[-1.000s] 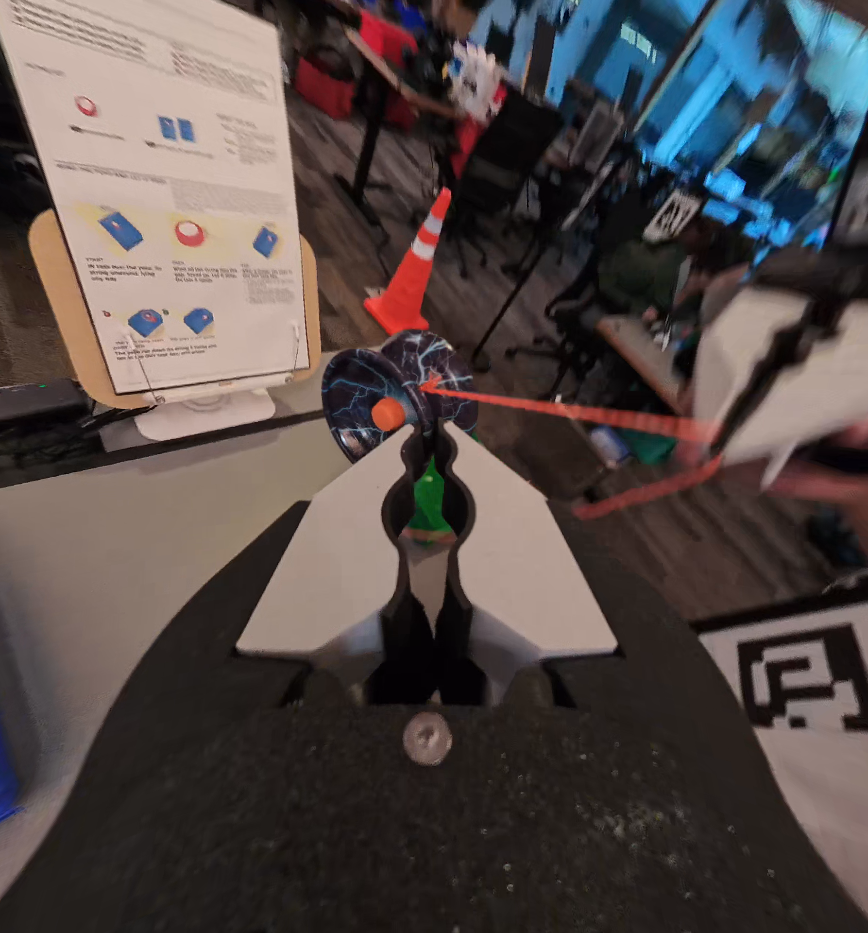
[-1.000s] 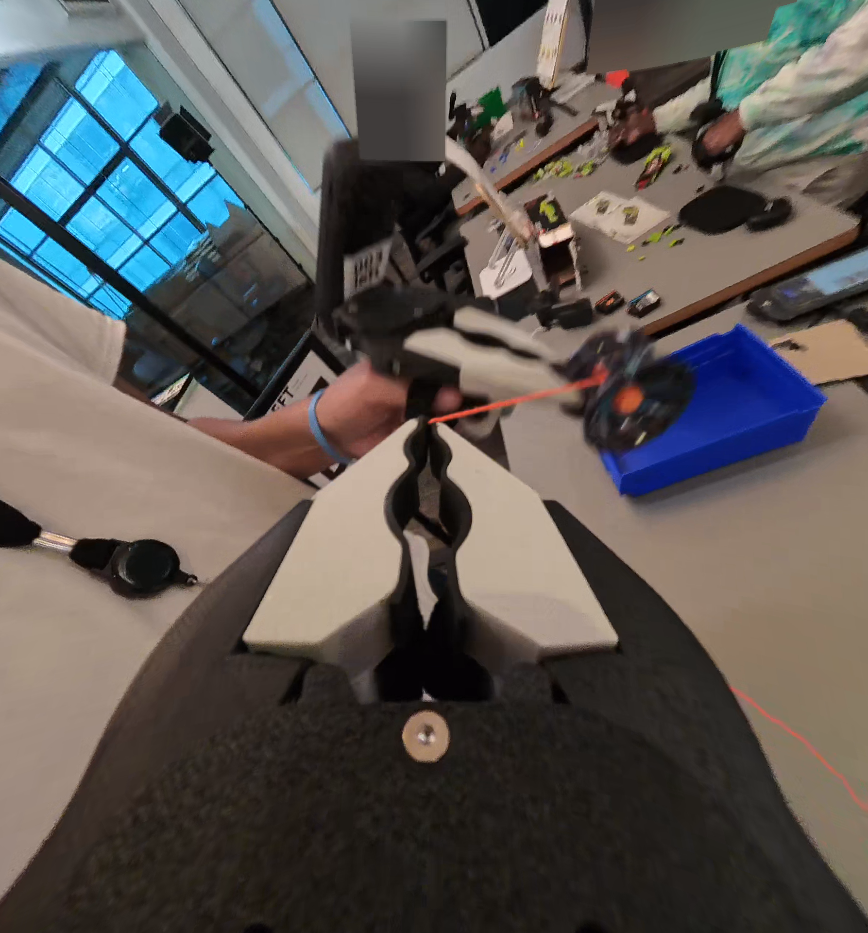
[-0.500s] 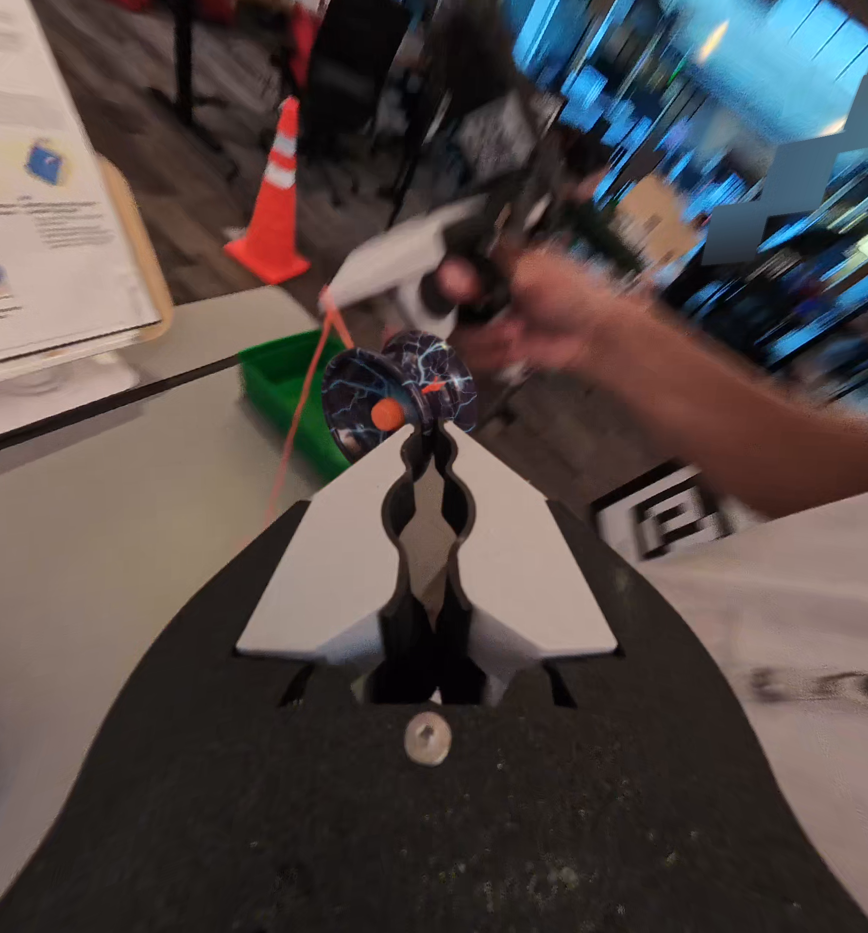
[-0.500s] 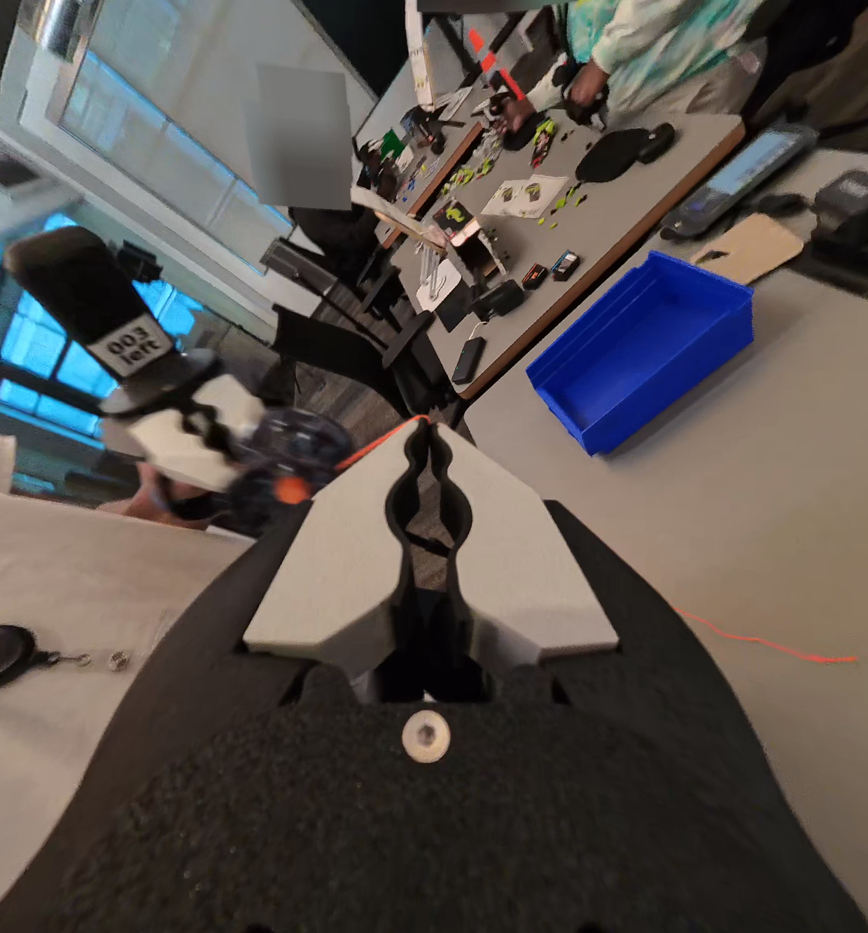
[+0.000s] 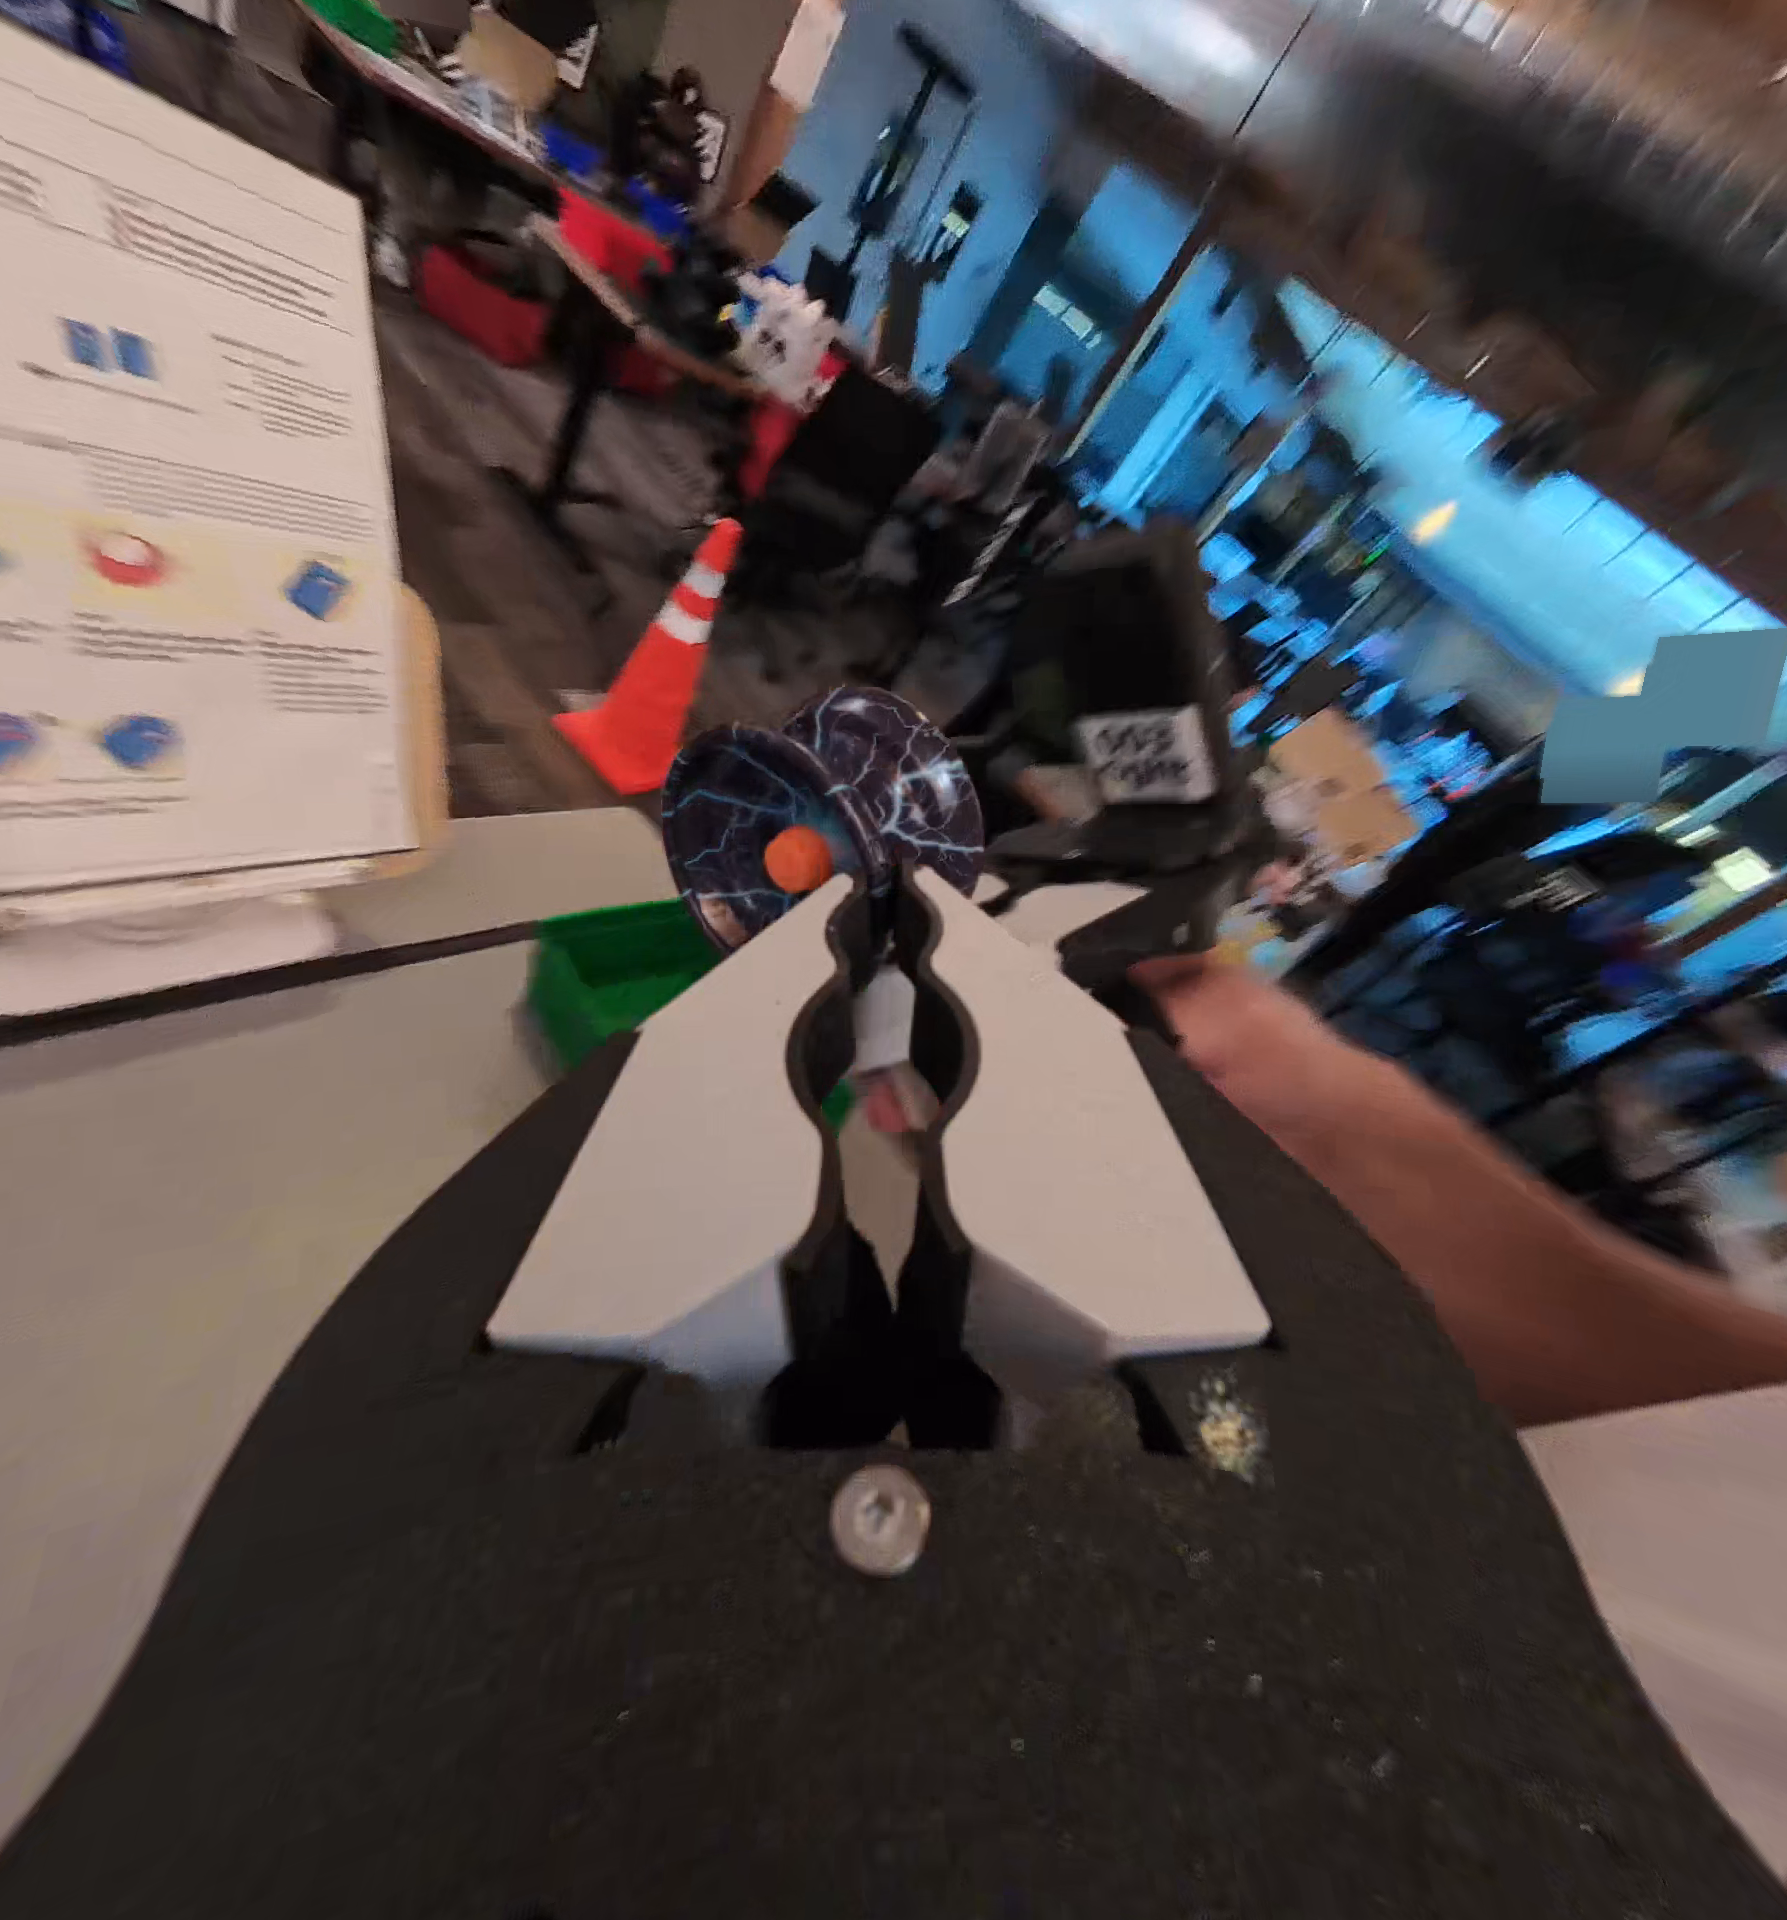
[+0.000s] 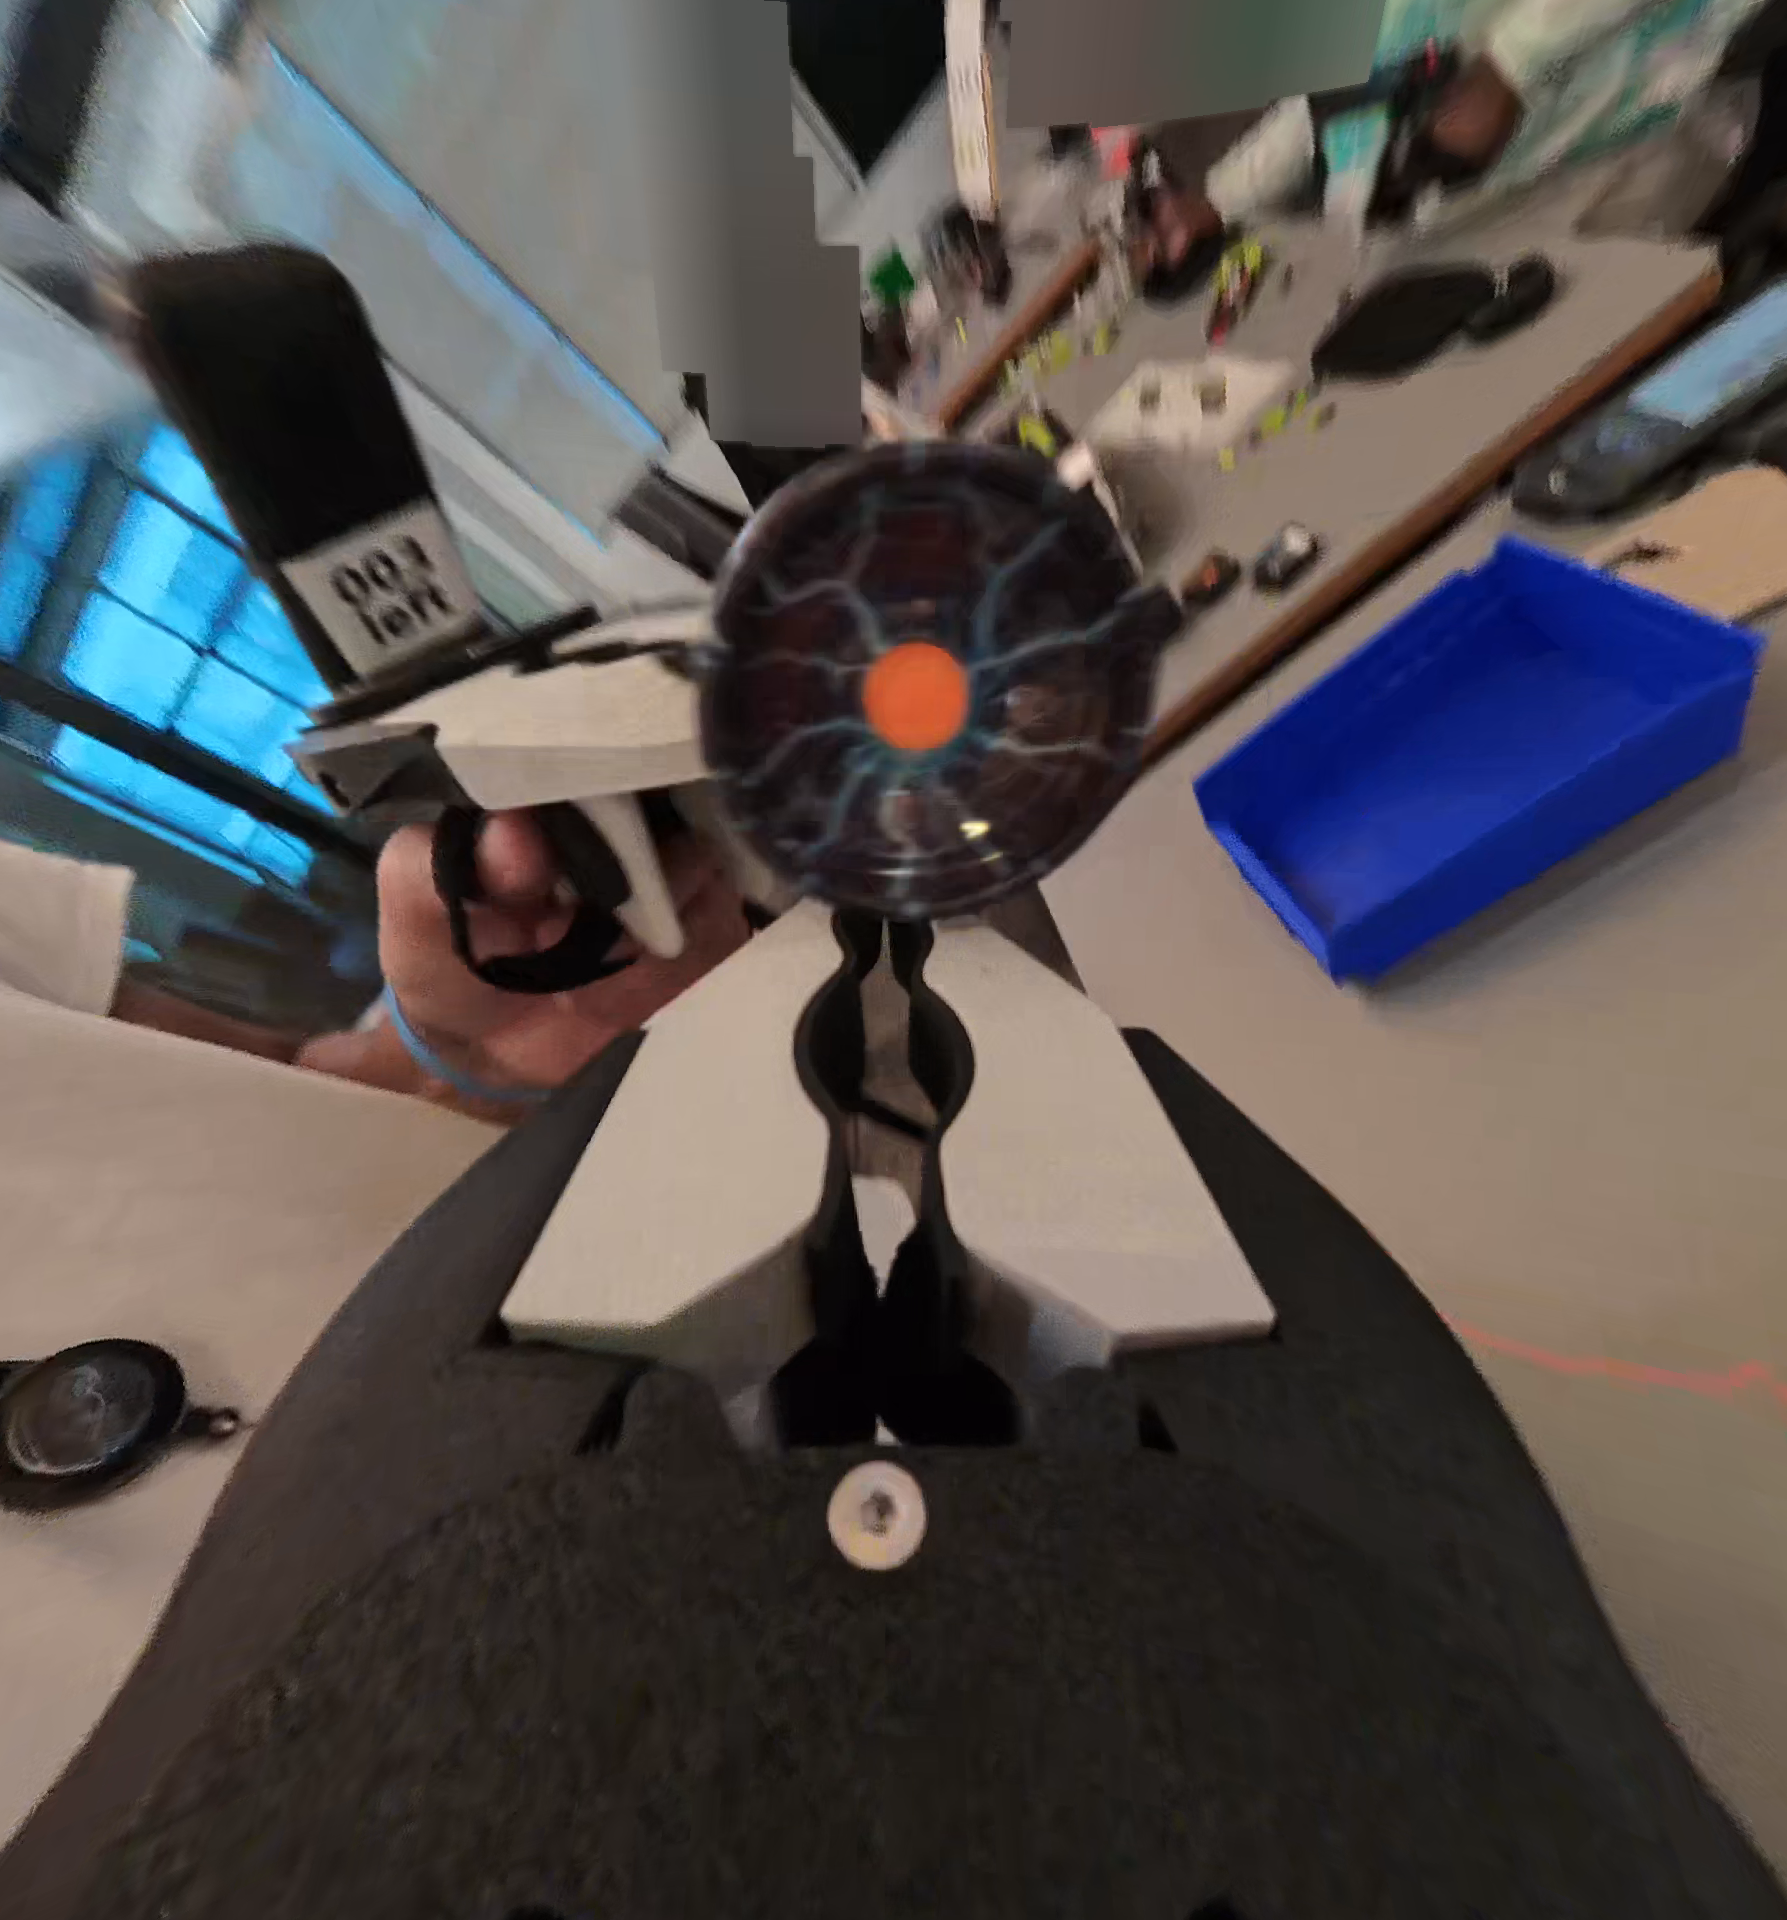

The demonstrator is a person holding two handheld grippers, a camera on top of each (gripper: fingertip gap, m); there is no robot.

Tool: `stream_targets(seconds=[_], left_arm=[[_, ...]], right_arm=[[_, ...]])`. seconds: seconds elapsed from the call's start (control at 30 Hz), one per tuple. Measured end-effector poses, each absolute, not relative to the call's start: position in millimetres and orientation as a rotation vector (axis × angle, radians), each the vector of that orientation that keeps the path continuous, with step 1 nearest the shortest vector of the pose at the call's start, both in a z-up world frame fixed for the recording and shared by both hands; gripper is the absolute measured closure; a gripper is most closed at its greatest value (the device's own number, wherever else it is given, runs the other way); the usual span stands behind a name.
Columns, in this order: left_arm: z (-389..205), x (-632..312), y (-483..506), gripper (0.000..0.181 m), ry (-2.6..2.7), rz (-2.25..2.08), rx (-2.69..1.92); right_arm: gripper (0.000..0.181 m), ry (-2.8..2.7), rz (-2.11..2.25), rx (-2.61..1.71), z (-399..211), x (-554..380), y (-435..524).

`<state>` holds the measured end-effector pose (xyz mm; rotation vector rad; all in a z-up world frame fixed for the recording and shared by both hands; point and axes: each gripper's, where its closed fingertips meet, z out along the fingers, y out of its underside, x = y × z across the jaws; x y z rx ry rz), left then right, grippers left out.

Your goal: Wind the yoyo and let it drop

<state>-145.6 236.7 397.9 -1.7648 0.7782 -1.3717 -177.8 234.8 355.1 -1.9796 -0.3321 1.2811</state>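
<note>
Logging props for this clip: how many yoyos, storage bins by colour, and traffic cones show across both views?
Yoyo: 1
Blue bin: 1
Green bin: 1
Traffic cone: 1
Total: 4

Bright indoor light, blue window glow, motion blur (edges fisheye-bent)

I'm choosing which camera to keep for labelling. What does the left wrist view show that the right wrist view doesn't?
Only the left wrist view: an orange cone, a green bin, an instruction board.

Only the right wrist view: a blue bin, loose orange string on the table, and the left tool side-on.

Both: the dark yoyo with its orange hub, gripped by the left tool.
</note>
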Motion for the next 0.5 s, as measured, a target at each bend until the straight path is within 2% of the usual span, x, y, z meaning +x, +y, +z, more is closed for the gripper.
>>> stream_targets(seconds=[0.17,0.3,0.5], left_arm=[[408.7,-157.3,220.5,0.181,0.790,-1.645,-1.719],[399.8,-160.8,209.8,0.181,1.006,-1.520,-1.706],[396.9,-165.5,224.2,0.181,1.055,-1.372,-1.718]], right_arm=[[0.181,-0.195,1.266,-1.699,368.9,-145.0,242.7],[0.181,-0.276,1.185,-1.752,361.7,-145.6,234.3],[0.178,-0.314,1.143,-1.723,353.5,-142.4,227.7]])
